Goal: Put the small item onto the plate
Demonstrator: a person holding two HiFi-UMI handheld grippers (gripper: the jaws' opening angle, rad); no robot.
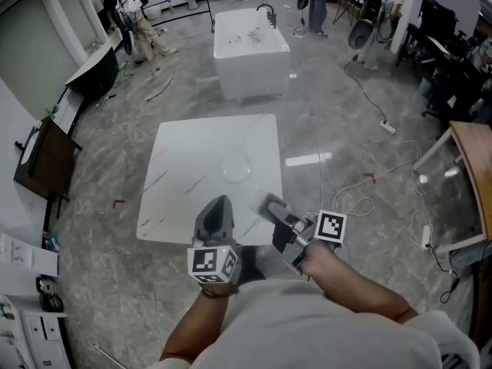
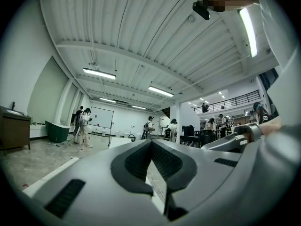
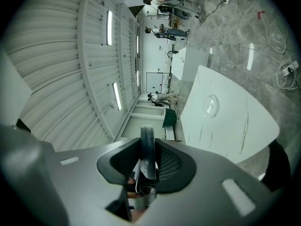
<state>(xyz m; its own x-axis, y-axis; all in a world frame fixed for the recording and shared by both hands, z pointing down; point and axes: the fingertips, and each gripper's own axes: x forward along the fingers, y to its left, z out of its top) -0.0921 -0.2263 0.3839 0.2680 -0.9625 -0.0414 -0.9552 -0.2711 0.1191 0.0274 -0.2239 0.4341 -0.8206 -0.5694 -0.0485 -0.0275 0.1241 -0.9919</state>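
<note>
A clear glass plate (image 1: 237,167) lies on the white marble table (image 1: 184,183), a little right of its middle. My right gripper (image 1: 272,205) hovers over the table's near right corner, short of the plate, shut on a small dark grey flat item (image 3: 147,147) that stands on edge between the jaws. From the right gripper view, the plate (image 3: 210,104) is ahead on the table (image 3: 235,126), well apart from the item. My left gripper (image 1: 221,204) is at the near table edge, left of the right one. Its jaws (image 2: 151,147) are shut with nothing between them.
A white tub-like unit (image 1: 250,48) stands on the floor beyond the table. Cables (image 1: 361,191) trail over the grey floor at the right, near a wooden desk (image 1: 475,167). A dark cabinet (image 1: 42,160) is at the left. People stand at the far back.
</note>
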